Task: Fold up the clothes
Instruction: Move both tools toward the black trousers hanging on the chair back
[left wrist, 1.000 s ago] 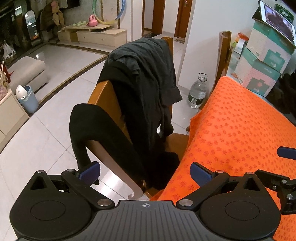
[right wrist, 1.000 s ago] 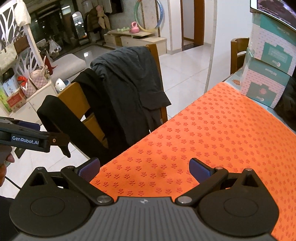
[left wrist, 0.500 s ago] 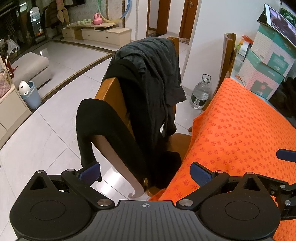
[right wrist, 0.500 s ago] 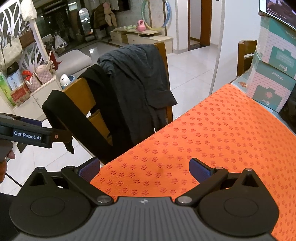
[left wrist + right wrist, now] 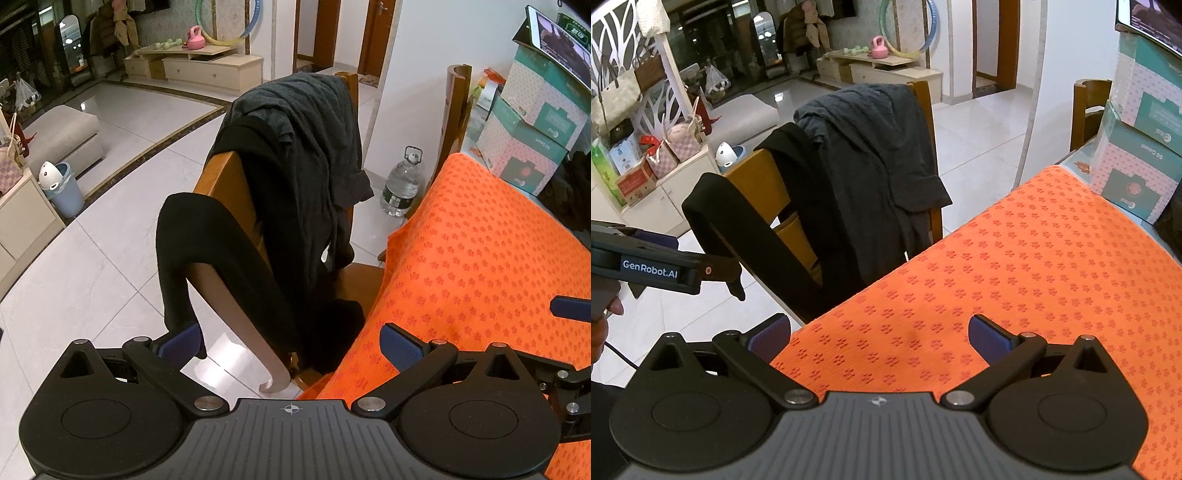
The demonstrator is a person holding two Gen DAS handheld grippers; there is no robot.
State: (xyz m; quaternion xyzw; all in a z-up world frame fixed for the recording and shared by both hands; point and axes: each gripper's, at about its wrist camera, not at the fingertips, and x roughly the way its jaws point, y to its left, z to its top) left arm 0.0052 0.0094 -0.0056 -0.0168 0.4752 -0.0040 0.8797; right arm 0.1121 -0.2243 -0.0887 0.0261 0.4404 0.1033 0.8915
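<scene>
Dark clothes hang over a wooden chair [image 5: 221,184] beside the table: a charcoal garment [image 5: 306,140] [image 5: 879,158] draped on the backrest and a black garment [image 5: 207,251] [image 5: 750,225] slung over the near end, trailing onto the seat. My left gripper [image 5: 291,345] is open just short of the chair, with the black garment's hem by its left fingertip. My right gripper [image 5: 879,334] is open above the orange patterned cloth [image 5: 1015,277] [image 5: 480,258] at the table's near corner. The left gripper's body [image 5: 661,267] shows at the right wrist view's left edge.
Stacked pink-and-teal boxes [image 5: 532,136] [image 5: 1141,147] and a screen stand at the table's far end. A second wooden chair [image 5: 456,118] and a water jug [image 5: 402,184] are behind. White tiled floor, a blue bin [image 5: 62,188] and low cabinets lie left.
Both grippers have drifted slightly backward and right, so the chair and clothes sit a little further right in view. Both stay open and hold nothing.
</scene>
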